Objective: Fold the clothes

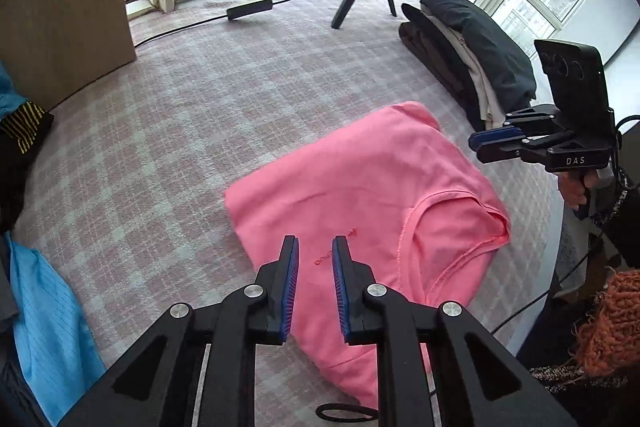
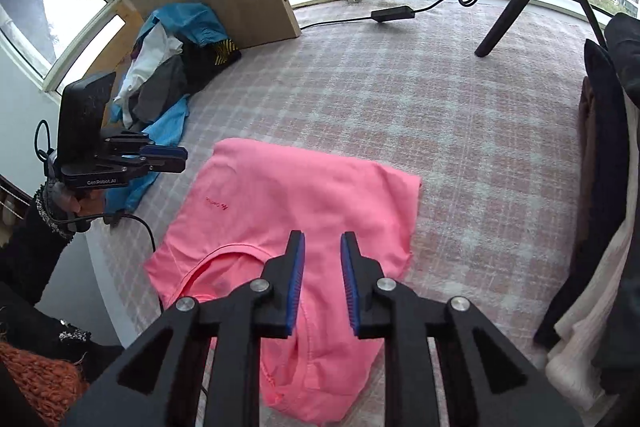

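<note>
A pink shirt (image 1: 360, 195) lies folded into a rough rectangle on the checked worktop (image 1: 180, 115), its neckline toward the near edge and its long axis running away toward the windows. Left gripper (image 1: 315, 287) and right gripper (image 2: 322, 283) both hover above it, jaws parted, grasping nothing. Folded dark clothes (image 1: 476, 55) sit stacked nearby.
</note>
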The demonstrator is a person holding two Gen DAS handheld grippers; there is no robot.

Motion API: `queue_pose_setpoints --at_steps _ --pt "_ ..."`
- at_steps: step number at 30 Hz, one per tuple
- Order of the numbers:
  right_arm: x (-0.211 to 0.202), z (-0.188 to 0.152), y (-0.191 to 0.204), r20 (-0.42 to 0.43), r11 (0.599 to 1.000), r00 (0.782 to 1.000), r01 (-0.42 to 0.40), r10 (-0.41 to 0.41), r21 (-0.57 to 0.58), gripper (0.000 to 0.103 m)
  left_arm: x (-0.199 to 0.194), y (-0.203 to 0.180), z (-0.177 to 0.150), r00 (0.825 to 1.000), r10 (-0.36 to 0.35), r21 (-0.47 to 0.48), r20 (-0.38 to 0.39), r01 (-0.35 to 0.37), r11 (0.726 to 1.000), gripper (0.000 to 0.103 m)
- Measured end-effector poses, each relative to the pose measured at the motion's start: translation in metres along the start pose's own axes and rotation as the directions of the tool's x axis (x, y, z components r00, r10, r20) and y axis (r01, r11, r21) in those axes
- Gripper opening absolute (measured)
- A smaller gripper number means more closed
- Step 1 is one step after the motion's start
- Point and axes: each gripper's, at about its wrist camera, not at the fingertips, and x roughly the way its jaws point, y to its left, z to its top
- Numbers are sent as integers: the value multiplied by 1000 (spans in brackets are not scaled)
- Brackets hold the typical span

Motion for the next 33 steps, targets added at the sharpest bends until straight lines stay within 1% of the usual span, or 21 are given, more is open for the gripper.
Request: queue_pose_setpoints --at_steps 1,3,5,6,7,8,9,11,12,14,16,19,21,22,23,24,25,27,29,32,33 --pt "7 -7 11 -23 1000 1000 -15 15 -15 6 5 -16 -3 999 -41 30 -16 41 999 16" --pt "23 -18 26 -70 999 997 -30 27 -42 6 21 -43 -5 991 -124 82 -58 129 988 17" --pt "38 -27 27 -112 999 994 0 -4 -43 6 35 -58 -9 985 -144 107 -96 154 982 16" --pt "46 -31 27 -134 999 991 16 -21 -43 6 44 -61 -12 982 -144 113 -125 159 981 17" --pt "53 -36 27 -155 999 987 31 -38 -43 6 53 -62 -16 981 -114 135 -157 136 982 18" --pt "61 -40 26 -176 998 983 47 -54 -44 6 64 -63 -23 978 -59 157 -199 91 983 17" --pt "58 -44 26 -170 997 984 48 -57 -59 2 62 -60 -25 977 -51 156 -206 84 984 13" --pt "50 -48 20 -216 999 975 43 -47 -22 2 56 -54 -29 975 -38 153 -220 73 985 16" --pt "44 -46 21 -205 999 978 44 -48 -25 2 53 -52 -31 974 -32 152 -226 68 986 13" --pt "32 -40 26 -170 998 984 47 -53 -39 6 40 -49 -28 978 -72 122 -198 97 988 14" --pt "26 -32 32 -118 1000 993 -13 10 -23 6 29 -50 -23 981 -100 110 -166 120 987 18" --pt "39 -20 42 -85 999 996 -7 2 -53 6 33 -61 -17 983 -118 138 -143 138 981 19" --pt "55 -14 45 -92 997 995 19 -26 -70 6 46 -68 -14 981 -122 158 -150 146 977 19" --pt "64 -12 46 -99 997 994 36 -43 -71 6 56 -67 -12 982 -96 167 -164 124 978 19" --pt "70 -12 44 -112 994 990 78 -86 -79 6 65 -65 -12 980 -75 173 -186 108 979 19" --pt "75 -13 41 -126 989 983 123 -133 -88 0 73 -64 -14 976 -56 181 -211 96 979 17" --pt "73 -16 37 -120 988 983 131 -140 -78 0 70 -63 -15 982 -49 199 -180 85 976 17" --pt "65 -23 23 -157 991 979 131 -131 -8 0 66 -61 -18 978 -43 189 -204 83 978 16" --pt "54 -28 23 -186 992 975 128 -124 10 0 60 -59 -21 974 -41 173 -224 82 982 17" --pt "15 -36 25 -118 997 993 40 -32 63 3 30 -57 -22 981 -53 143 -189 81 986 20" --pt "2 -40 21 -90 995 995 59 -52 85 3 24 -55 -25 982 -57 134 -178 82 988 23"
